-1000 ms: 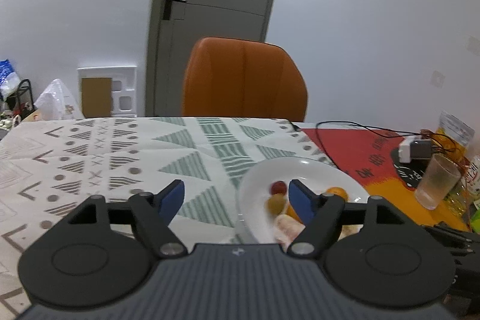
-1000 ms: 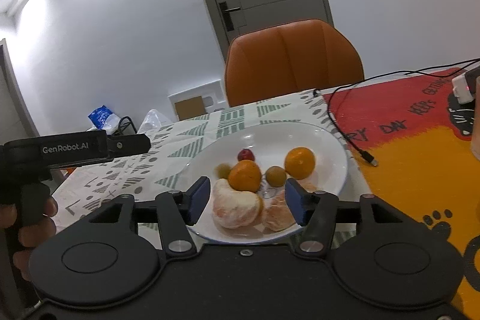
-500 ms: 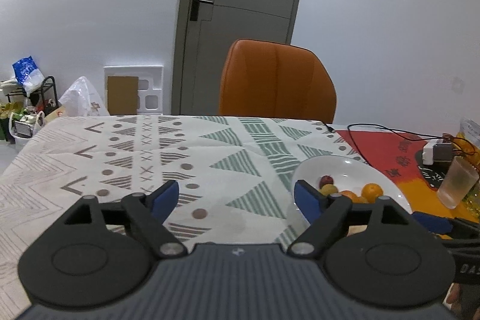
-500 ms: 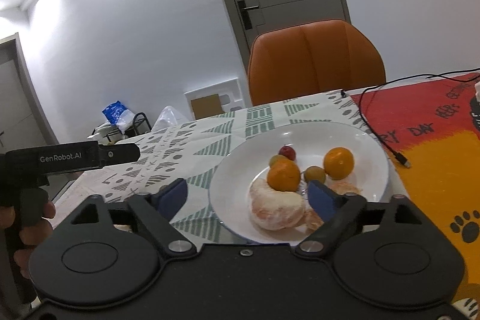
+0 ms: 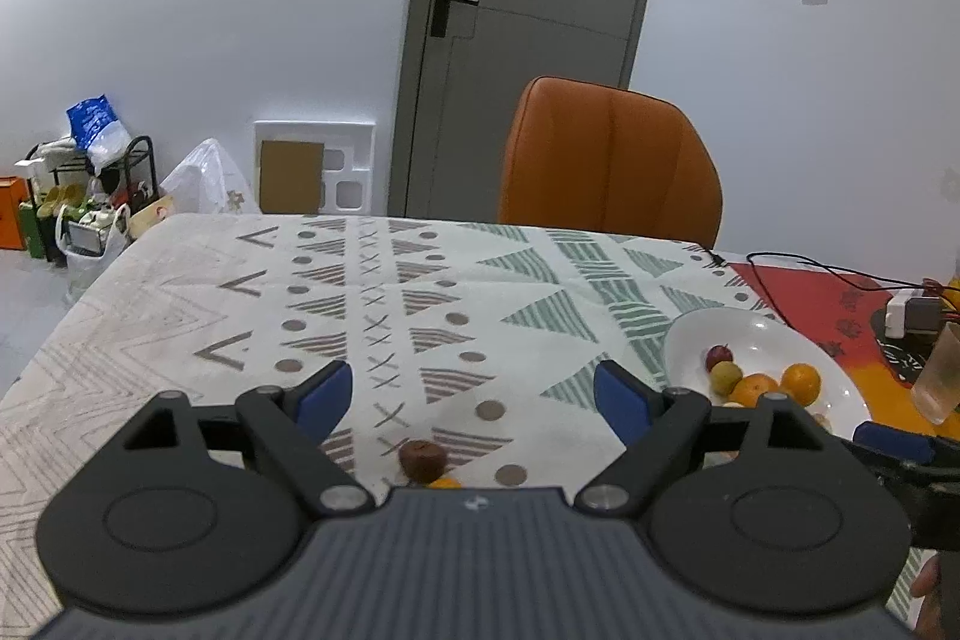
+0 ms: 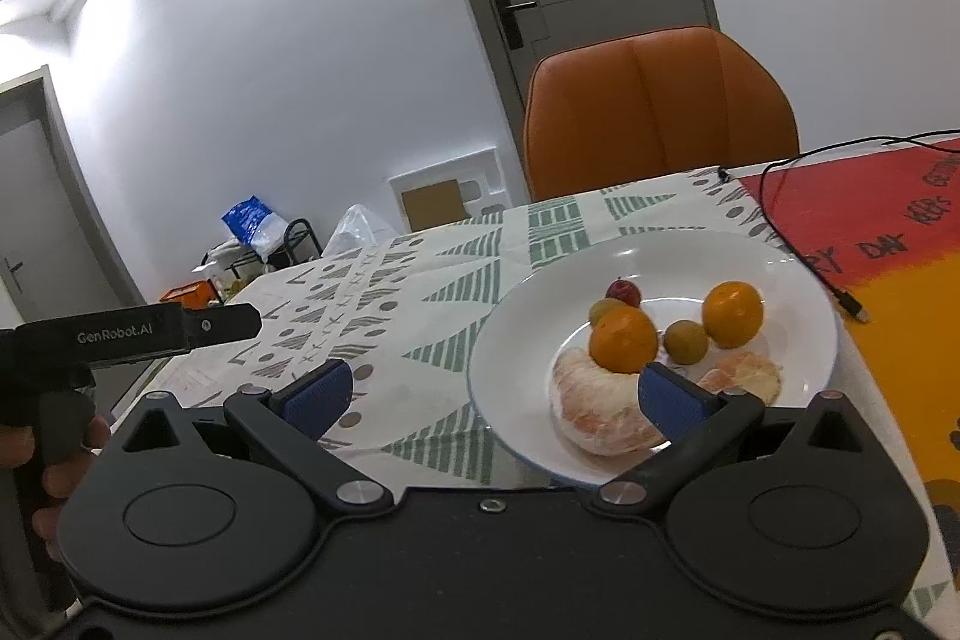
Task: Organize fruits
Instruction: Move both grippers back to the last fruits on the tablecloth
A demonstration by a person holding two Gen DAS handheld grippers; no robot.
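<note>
Gaping empty, left gripper (image 5: 474,397) alone views brown fruit (image 5: 422,459); right gripper (image 6: 492,397) spread.

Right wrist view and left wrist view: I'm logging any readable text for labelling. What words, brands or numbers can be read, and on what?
"GenRobot.AI": white print on the side of the left gripper, seen from the right wrist.
"DAY" and "KEEPS": black letters on the red mat; the rest of its line is cut off or too skewed to read.
Blue bag by the wall: print too small to read.
Left wrist view: nothing else legible.
</note>
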